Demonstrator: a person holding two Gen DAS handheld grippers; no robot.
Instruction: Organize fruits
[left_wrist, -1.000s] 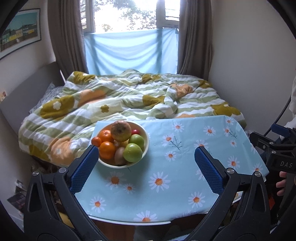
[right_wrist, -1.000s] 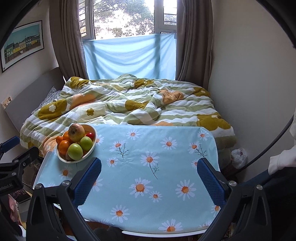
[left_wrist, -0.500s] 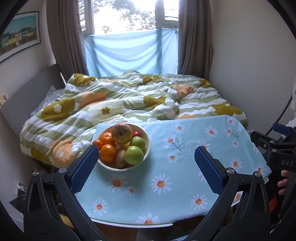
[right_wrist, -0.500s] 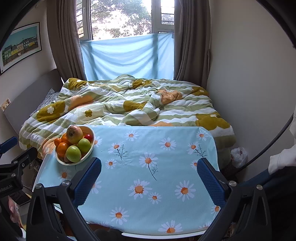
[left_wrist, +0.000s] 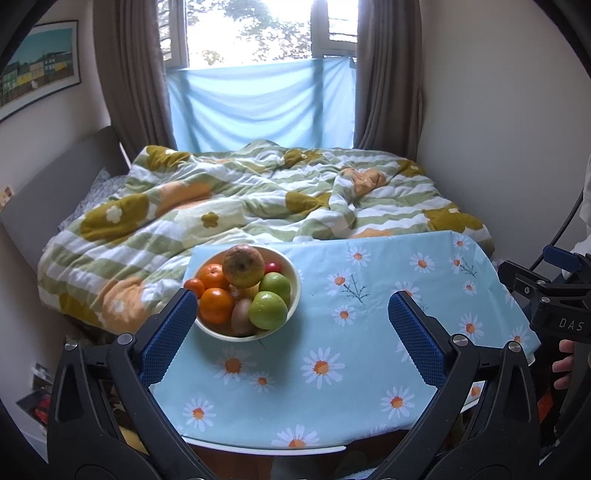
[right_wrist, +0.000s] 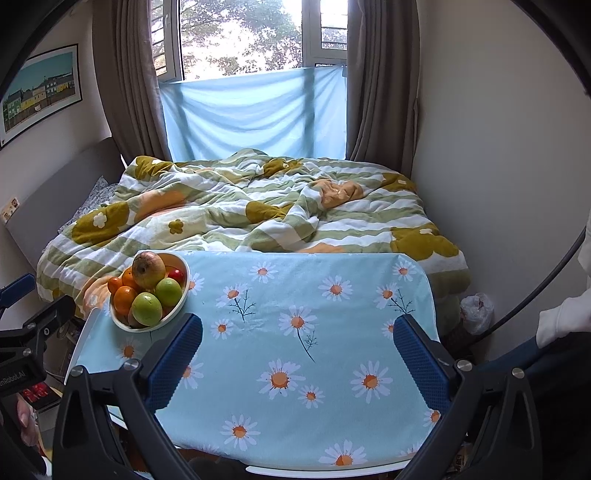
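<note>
left wrist view had drifted back from the fruit bowl (left_wrist: 246, 295); both grippers, left gripper (left_wrist: 291, 317) and right gripper (right_wrist: 297, 343), gaped empty, fruits heaped inside.

One bowl (left_wrist: 293, 286). Inside: three oranges (left_wrist: 216, 305), two green apples (left_wrist: 268, 310), one brownish apple (left_wrist: 243, 265), one kiwi (left_wrist: 241, 320), perhaps one red fruit (left_wrist: 273, 267).

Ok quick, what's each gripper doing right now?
Left gripper: open, holding nothing, near the bowl.
Right gripper: open, holding nothing, above the table.
</note>
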